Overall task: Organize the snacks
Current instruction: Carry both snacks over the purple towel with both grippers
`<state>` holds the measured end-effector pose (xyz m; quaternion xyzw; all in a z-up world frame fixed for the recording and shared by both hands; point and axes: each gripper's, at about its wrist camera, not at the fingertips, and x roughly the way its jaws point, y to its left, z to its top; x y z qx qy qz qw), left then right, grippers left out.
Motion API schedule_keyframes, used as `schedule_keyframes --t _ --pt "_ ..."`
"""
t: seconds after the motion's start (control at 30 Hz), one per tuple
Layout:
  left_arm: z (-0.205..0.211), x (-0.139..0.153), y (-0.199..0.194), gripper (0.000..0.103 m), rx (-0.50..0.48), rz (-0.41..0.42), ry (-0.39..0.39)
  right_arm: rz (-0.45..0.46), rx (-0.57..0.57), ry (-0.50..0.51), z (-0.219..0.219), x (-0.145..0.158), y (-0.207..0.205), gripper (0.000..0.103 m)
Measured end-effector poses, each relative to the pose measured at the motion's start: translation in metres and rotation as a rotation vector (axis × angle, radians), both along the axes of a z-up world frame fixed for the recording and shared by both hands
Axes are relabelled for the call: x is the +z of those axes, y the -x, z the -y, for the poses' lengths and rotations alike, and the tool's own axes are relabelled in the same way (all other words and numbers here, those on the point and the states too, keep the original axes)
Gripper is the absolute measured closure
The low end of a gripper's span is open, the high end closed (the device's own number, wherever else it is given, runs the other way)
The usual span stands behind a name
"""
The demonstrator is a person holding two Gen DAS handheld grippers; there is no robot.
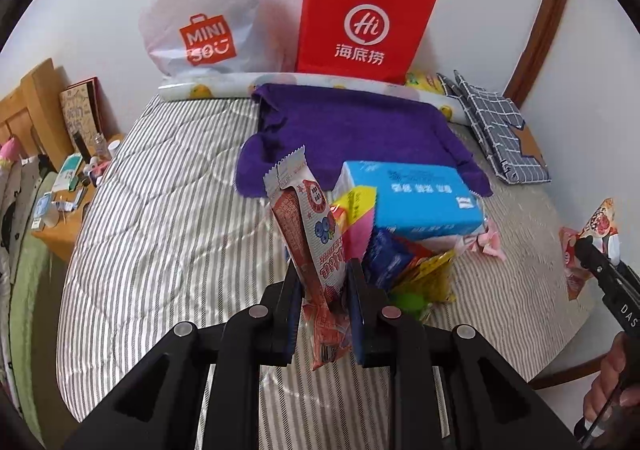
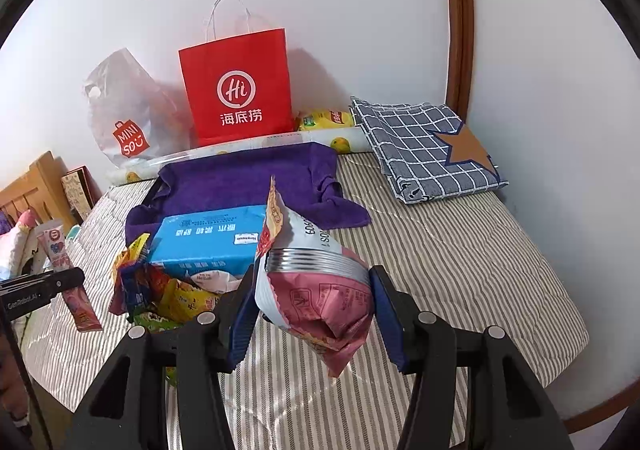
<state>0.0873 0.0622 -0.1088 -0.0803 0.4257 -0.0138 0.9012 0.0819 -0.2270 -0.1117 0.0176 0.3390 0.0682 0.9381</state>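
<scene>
My left gripper (image 1: 322, 282) is shut on a slim red and white snack packet with blueberries printed on it (image 1: 310, 234), held upright above the striped surface. That packet (image 2: 64, 266) also shows at the left edge of the right wrist view. My right gripper (image 2: 314, 290) is shut on a puffy pink and white snack bag (image 2: 320, 290), lifted off the surface. It shows at the right edge of the left wrist view as the pink bag (image 1: 592, 234). A heap of loose snack packs (image 2: 160, 290) lies beside a blue tissue pack (image 2: 208, 242).
A purple cloth-lined tray (image 2: 248, 182) sits behind the heap. A red paper bag (image 2: 238, 90) and a white plastic bag (image 2: 124, 114) lean on the wall. A folded checked cloth (image 2: 424, 146) lies at the back right. A cluttered wooden side table (image 1: 68, 202) stands to the left.
</scene>
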Motion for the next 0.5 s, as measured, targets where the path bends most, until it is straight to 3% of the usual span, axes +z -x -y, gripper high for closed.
schedule_keyframes --t 0.5 --pt "0.019 0.027 -0.051 0.082 -0.073 0.031 -0.006 0.033 0.047 0.018 -0.023 0.022 -0.051 0.052"
